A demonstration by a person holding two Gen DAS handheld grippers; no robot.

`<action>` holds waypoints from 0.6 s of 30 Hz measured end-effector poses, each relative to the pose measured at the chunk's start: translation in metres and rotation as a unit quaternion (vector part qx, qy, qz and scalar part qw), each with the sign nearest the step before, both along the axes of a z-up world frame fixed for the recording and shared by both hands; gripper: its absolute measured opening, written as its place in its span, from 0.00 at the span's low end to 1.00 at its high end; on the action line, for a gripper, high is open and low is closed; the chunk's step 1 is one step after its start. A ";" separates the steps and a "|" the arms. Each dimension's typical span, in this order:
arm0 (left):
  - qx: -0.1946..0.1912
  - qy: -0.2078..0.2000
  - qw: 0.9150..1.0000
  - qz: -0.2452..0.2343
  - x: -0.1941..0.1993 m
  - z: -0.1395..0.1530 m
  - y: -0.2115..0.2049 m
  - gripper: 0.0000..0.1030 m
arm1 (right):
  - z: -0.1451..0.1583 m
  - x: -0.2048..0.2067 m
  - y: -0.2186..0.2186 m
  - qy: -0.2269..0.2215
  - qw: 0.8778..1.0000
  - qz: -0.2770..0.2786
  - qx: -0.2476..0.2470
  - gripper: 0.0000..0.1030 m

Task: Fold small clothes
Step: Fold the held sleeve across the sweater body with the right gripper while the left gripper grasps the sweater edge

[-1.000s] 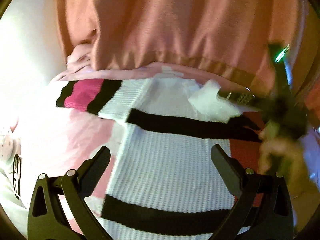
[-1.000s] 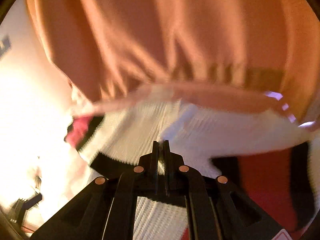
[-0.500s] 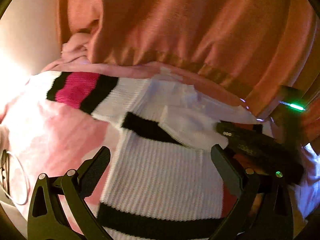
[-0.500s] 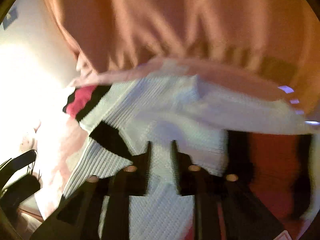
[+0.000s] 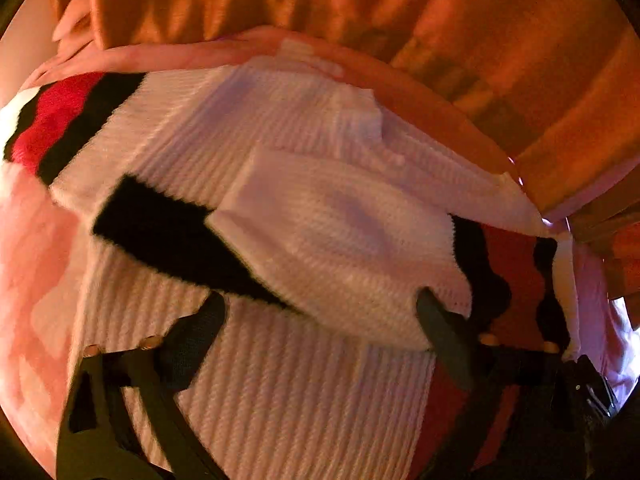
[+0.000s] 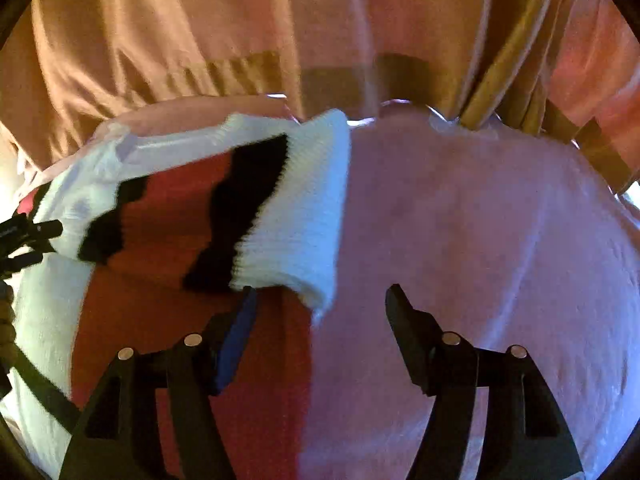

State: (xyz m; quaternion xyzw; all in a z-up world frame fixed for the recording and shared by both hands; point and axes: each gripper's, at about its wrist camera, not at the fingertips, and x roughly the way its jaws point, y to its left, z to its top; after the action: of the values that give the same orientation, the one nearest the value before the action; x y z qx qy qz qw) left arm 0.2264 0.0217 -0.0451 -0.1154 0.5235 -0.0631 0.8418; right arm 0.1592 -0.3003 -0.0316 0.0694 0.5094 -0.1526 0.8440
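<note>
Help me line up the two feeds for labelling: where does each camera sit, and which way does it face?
Left wrist: behind the open left hand-held gripper, looking down its fingers at the striped sweater.
Right wrist: behind the open right hand-held gripper, facing the sweater's folded sleeve and the pink cloth; the left tool shows at the left edge.
Shared: the sweater and the orange curtain.

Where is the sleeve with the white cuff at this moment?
In the right wrist view the sleeve lies left of centre across the sweater, its white cuff ending at the pink blanket, just ahead of the open right gripper.
</note>
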 end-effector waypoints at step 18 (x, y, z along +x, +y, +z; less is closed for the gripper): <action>0.057 -0.051 0.997 0.025 0.025 0.000 0.033 0.10 | -0.033 -0.007 -0.034 -0.019 0.996 -0.029 0.081 0.14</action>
State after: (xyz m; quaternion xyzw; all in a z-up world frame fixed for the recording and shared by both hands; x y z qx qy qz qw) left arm 0.2513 0.0542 -0.0451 -0.0768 0.4793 -0.0182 0.8741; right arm 0.1520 -0.3342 -0.0650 0.1557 0.5016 -0.1340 0.8404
